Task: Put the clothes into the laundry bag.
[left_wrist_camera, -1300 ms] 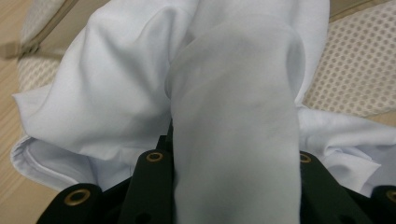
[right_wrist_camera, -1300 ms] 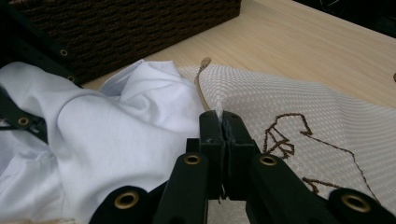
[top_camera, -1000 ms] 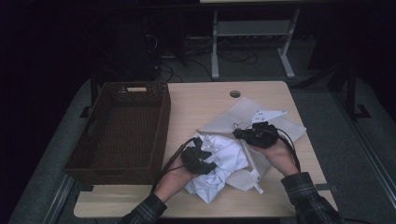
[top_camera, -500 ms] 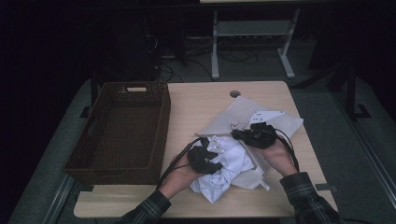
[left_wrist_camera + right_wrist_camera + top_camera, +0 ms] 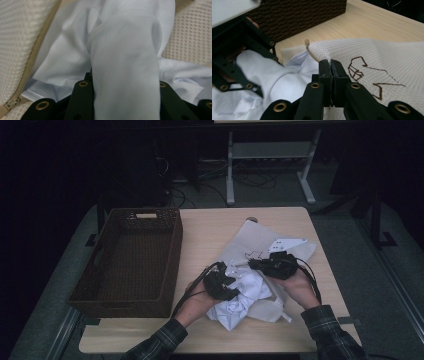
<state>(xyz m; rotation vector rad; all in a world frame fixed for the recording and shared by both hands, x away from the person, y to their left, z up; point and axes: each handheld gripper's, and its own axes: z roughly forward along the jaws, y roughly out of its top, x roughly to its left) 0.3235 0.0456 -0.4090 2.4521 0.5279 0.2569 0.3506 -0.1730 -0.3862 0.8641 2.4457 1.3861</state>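
Your left gripper has its jaws clamped on a thick fold of the white cloth, which lies bunched on the bench at the mouth of the mesh bag. Your right gripper has its jaws pressed tight on the bag's edge just beside the zipper, lifting that edge above the cloth. The brown basket stands on the bench to the left of your left gripper, near it.

A crumpled white garment lies half inside a flat white mesh laundry bag, both just right of the wicker basket
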